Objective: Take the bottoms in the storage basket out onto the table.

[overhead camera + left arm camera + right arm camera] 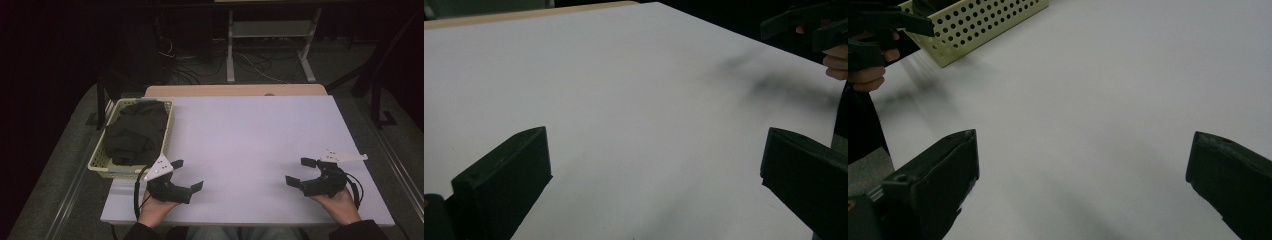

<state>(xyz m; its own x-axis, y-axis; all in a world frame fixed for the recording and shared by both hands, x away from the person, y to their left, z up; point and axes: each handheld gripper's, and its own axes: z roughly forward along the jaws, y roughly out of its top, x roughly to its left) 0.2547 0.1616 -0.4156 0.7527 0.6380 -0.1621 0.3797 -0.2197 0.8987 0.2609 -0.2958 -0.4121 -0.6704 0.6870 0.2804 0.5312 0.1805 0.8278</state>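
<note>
So the person has both grippers parked low at the near edge of the white table [250, 135], the left gripper [189, 175] at the near left and the right gripper [301, 171] at the near right, well apart from each other, and both have their jaws spread wide with nothing between them. The thing to go for looks like the dark cloth [134, 132] heaped in the yellow basket [170, 125] at the left side of the table, just beyond the left gripper. That gripper is clearly the closer one, so it makes sense for it to do the reaching. To do it well, it probably wants to come in over the basket's near rim from above, keep the jaws wide until they straddle a raised fold, then pinch a good thick bunch instead of a thin edge that could slip out. Lifting straight up before swinging right should keep the cloth from dragging the light basket along; the other gripper could steady the rim if it shifts. From the right gripper view the perforated basket wall [983, 22] sits at the far left beside the other hand, but the cloth itself is cut off there. Hard to say whether the heap is one piece or several, since it is just a dark lump with folds lost in shadow, and the basket's far left side fades into the dim floor.
</note>
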